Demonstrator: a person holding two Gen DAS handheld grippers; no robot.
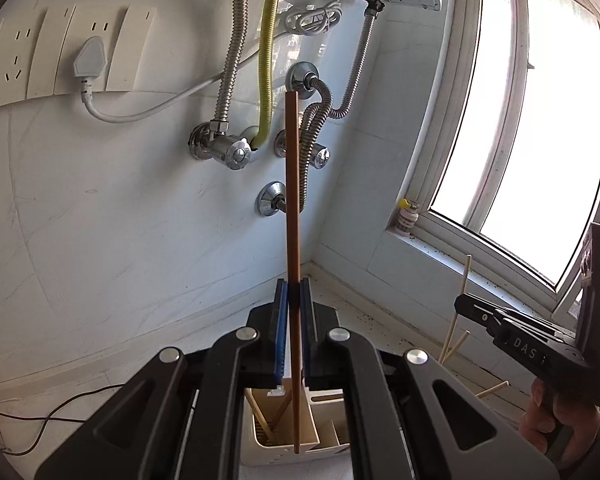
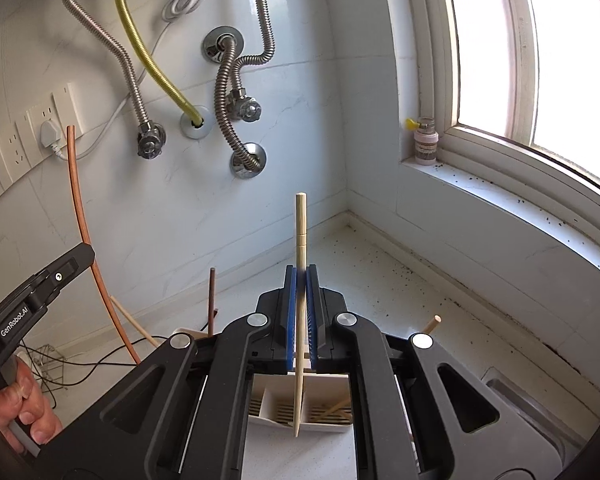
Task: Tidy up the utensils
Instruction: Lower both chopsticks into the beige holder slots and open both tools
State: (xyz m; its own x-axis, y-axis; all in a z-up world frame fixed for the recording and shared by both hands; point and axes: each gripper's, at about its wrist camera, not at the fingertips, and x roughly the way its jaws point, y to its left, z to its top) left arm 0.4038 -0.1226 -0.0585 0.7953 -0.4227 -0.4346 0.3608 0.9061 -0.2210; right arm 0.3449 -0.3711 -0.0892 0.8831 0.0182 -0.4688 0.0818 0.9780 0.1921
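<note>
Left gripper (image 1: 294, 300) clamps brown chopstick (image 1: 292, 200); right gripper (image 2: 302, 284) pale chopstick (image 2: 301, 280).

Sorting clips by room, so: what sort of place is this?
Likely a home kitchen corner: a countertop under a window, water valves and flexible hoses on the tiled wall, and a utensil holder with chopsticks.

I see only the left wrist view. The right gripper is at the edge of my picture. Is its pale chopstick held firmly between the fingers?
Observer: Yes. The right gripper is shut on the pale chopstick, which stands almost upright.
Operator: Where is its lower tip?
Observer: Over the front edge of the white holder. I cannot tell whether it is inside.
Operator: Is anything standing there already?
Observer: A dark brown chopstick stands upright at the holder's back left.
</note>
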